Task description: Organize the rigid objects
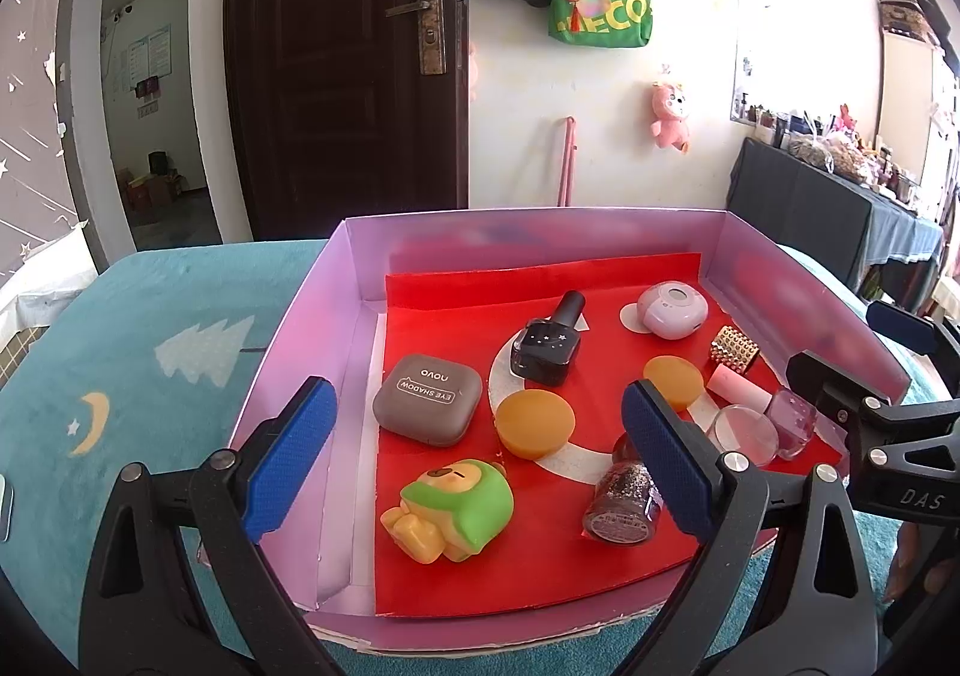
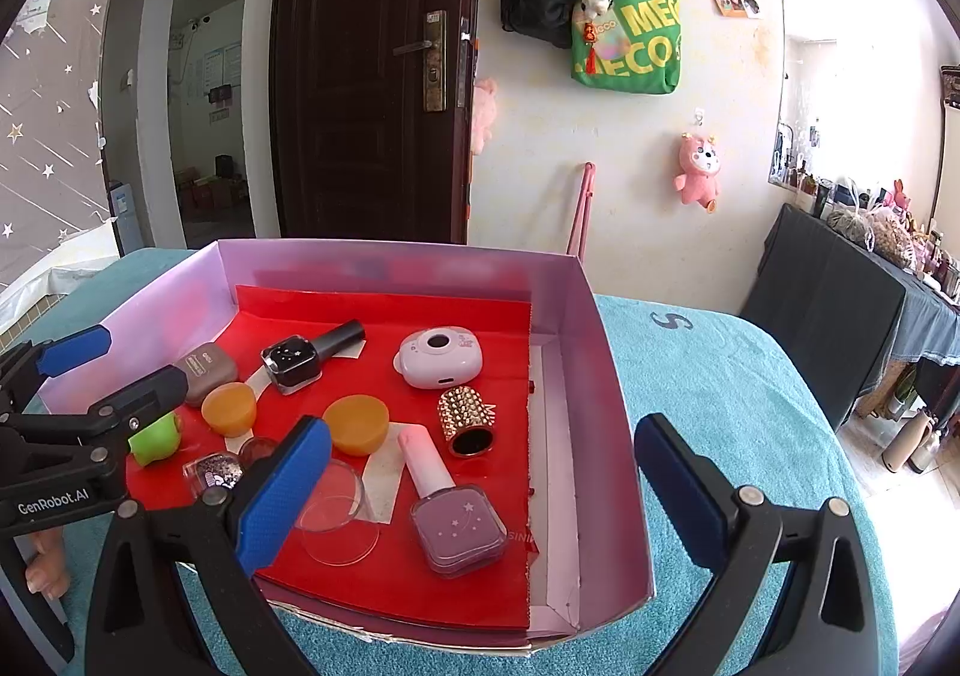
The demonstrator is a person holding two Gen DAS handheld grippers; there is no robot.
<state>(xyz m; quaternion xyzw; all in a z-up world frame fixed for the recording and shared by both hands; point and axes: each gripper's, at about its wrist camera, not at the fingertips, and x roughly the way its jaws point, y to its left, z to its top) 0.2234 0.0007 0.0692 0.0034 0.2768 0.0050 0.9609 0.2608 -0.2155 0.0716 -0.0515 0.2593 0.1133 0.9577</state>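
The left tool [image 1: 480,460] hangs spread wide and empty over the near-left part of a shallow lilac cardboard box [image 1: 288,340] lined with red paper, which sits on a teal towel-covered surface [image 1: 150,328]. Leftmost in the box lies a grey rounded eye-shadow case [image 1: 427,400], and in front of it a green and yellow toy figure [image 1: 453,517] on its side. To their right rests an orange round disc [image 1: 534,423], behind it a black square nail-polish bottle [image 1: 547,349], and nearer the front a glitter-filled bottle [image 1: 624,502] lying partly behind that tool's right finger. A second orange disc [image 2: 355,424] sits further right, with a clear round lid [image 2: 336,520] in front of it. Then come a pale lilac toy camera [image 2: 439,357], a gold studded cylinder [image 2: 468,417] and a pink square nail-polish bottle [image 2: 450,520] lying flat. The right tool [image 2: 483,490] is likewise spread wide and empty, straddling the box's right wall.
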